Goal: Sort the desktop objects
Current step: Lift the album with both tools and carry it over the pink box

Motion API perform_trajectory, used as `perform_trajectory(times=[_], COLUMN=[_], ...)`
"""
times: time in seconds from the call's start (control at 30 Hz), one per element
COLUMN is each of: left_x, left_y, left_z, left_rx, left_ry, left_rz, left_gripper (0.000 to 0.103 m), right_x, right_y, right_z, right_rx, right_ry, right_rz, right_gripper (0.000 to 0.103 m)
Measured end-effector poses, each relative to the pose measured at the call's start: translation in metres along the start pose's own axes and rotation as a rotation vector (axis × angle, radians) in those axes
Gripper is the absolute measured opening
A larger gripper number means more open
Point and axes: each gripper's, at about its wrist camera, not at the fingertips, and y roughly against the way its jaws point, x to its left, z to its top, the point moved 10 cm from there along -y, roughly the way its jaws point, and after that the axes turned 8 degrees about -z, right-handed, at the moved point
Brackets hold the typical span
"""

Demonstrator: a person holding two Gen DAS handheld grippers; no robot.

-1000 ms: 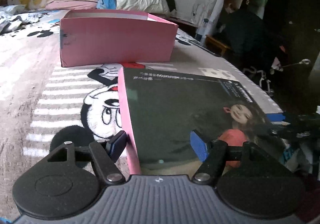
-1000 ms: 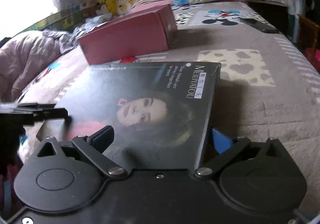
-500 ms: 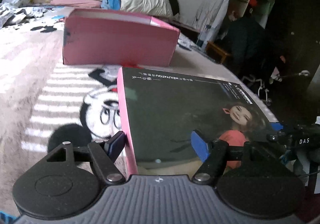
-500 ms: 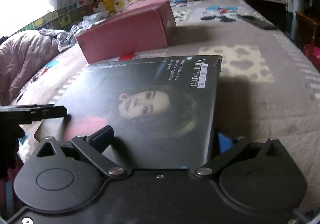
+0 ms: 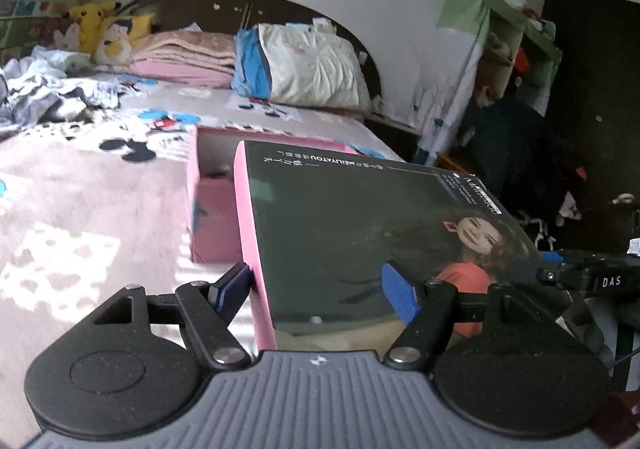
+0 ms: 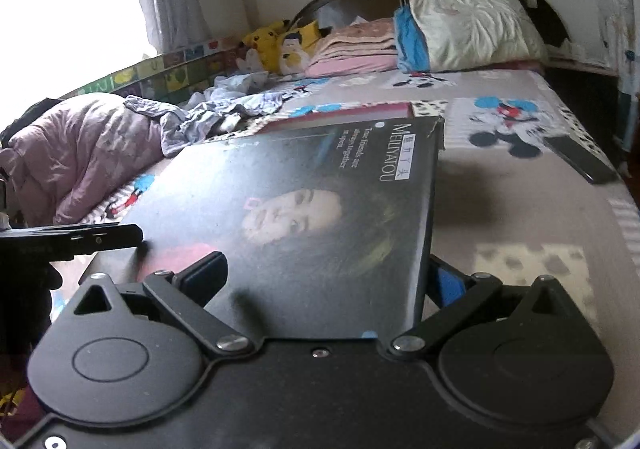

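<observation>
While both tools, left tool [image 5: 316, 287] and right tool [image 6: 326, 275], are clamping the dark lid [image 5: 360, 233], it is rising off the bed [image 6: 520, 209], now hovering over the pink box [image 5: 212, 217], nearing placement.

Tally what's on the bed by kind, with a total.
Lid, held by both grippers: 1
Pink box: 1
Pillow: 1
Folded blankets: 1 stack
Pikachu plush: 1, perhaps more
Dark flat object: 1
Total: 6

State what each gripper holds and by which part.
Both hold the box lid: left gripper grips its pink side edge, right gripper the opposite black edge.
</observation>
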Motion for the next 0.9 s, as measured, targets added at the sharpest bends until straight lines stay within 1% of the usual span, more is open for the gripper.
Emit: perform_trajectory(times=[0.3,0.53,0.8,0.9], left_x=[0.047,0.085,0.118,0.129], left_y=[-0.030,-0.062,-0.106,-0.121], left_z=[0.036,0.066,0.092,0.098], left_rx=[-0.018,-0.026,-0.016,-0.015], left_ry=[0.028,0.051,0.079,0.097], left_rz=[0.020,0.033,0.029,0.035], left_gripper=[0.071,0.071,0.071,0.071], right_x=[0.012,0.015,0.008,0.006], right_y=[-0.050,-0.095,-0.138,-0.153], right_z=[0.037,0.065,0.095,0.103], right_rx=[-0.015,0.000,-0.001,0.013], right_ry=[0.025,0.041,0.045,0.051], right_rz=[0.008,0.003,-0.032,-0.045], right_gripper=[0.103,0.103,0.103,0.103])
